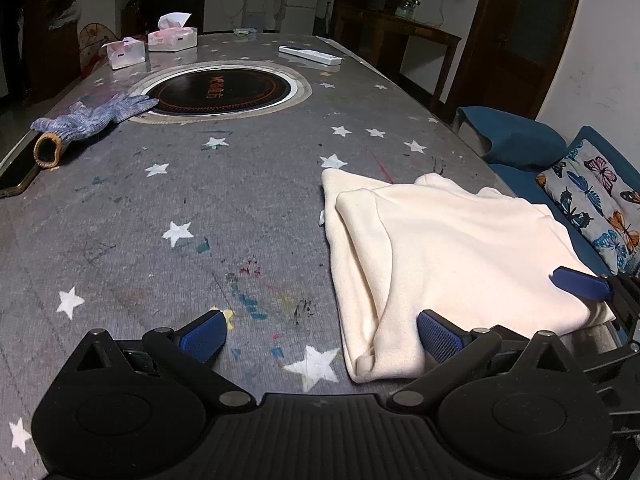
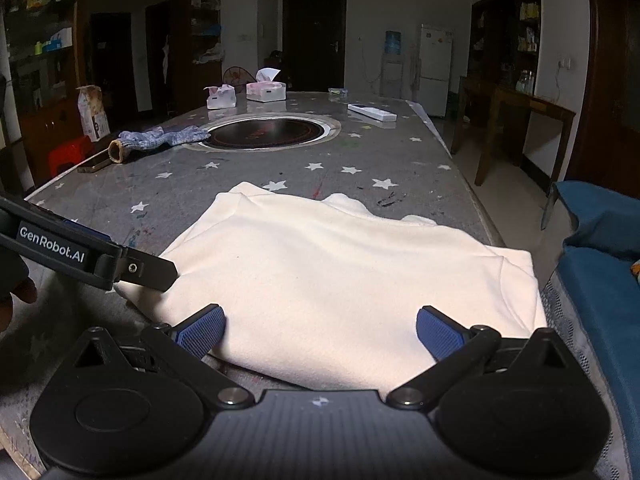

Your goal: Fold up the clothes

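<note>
Left wrist view shows your left gripper [image 1: 322, 338] low over the bench [image 1: 240, 200] with its jaws spread wide and nothing between them; one pad rests just at the near left edge of the cream garment [image 1: 460, 248], the other over bare bench. Your right gripper [image 2: 320, 334] is likewise wide open and holds nothing, its two pads sitting over the near edge of the garment as if placed to press or smooth it rather than to pinch it. That low, open stance on both sides suits flattening a fold or letting go of one, though I can only judge that from how they stand. The garment lies on the near right part of the bench, close to the edge beside the blue sofa [image 1: 520, 144], well apart from the knitted glove [image 1: 92, 116], the tissue boxes [image 1: 172, 36] and the round cooktop [image 1: 220, 90] set in the middle. It looks like a soft, thick fleece piece, doubled over into a roughly rectangular stack: layered edges show down its left side and a lumpy ridge runs along the far end. The top face is smooth with few wrinkles. Whether one more fold is wanted or the stack is done, the pictures do not settle.
</note>
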The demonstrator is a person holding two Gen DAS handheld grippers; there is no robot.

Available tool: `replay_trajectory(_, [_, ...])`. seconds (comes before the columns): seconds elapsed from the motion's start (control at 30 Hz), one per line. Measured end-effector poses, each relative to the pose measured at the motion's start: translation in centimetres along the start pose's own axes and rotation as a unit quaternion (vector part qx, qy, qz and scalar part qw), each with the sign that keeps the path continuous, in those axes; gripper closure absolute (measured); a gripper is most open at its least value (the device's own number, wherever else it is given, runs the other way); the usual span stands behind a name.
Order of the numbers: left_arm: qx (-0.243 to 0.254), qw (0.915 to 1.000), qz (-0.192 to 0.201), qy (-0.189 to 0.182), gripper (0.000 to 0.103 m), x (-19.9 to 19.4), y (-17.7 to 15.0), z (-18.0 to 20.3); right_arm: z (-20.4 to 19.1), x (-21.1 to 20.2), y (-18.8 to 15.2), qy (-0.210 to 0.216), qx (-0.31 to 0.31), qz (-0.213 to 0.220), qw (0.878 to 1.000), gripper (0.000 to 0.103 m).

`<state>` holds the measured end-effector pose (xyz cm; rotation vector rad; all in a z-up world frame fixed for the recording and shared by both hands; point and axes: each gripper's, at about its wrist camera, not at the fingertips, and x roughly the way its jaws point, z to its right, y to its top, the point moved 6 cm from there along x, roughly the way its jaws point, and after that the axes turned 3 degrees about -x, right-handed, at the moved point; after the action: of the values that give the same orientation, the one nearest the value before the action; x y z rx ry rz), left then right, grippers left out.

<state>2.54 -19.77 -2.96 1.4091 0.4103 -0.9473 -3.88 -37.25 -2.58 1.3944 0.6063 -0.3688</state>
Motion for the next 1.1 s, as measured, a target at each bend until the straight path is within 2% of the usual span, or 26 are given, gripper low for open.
replay_trajectory(0.27, [-0.002,1.0000,0.001,0.005,0.000,-0.6,-0.4,0.2,0.0,-1.0,-0.3,-0.009,0.010,0.001,1.000,0.000])
replay_trajectory(0.57, [0.038,0.9985,0.023,0.031,0.000,-2.4,-1.1,1.3,-0.1,-2.4,-0.6,-0.019,0.025,0.004,1.000,0.000])
replay_trajectory(0.87, [0.019,0.9989,0.036,0.024,0.000,-4.4,-1.5,1.2,-0.1,-4.0,-0.6,-0.027,0.063,0.005,0.998,0.000])
replay_trajectory(1.1, [0.031,0.9975,0.055,0.033,0.000,-5.9,-2.0,1.5,-0.5,-5.1,-1.1,-0.037,0.083,0.004,0.996,0.000])
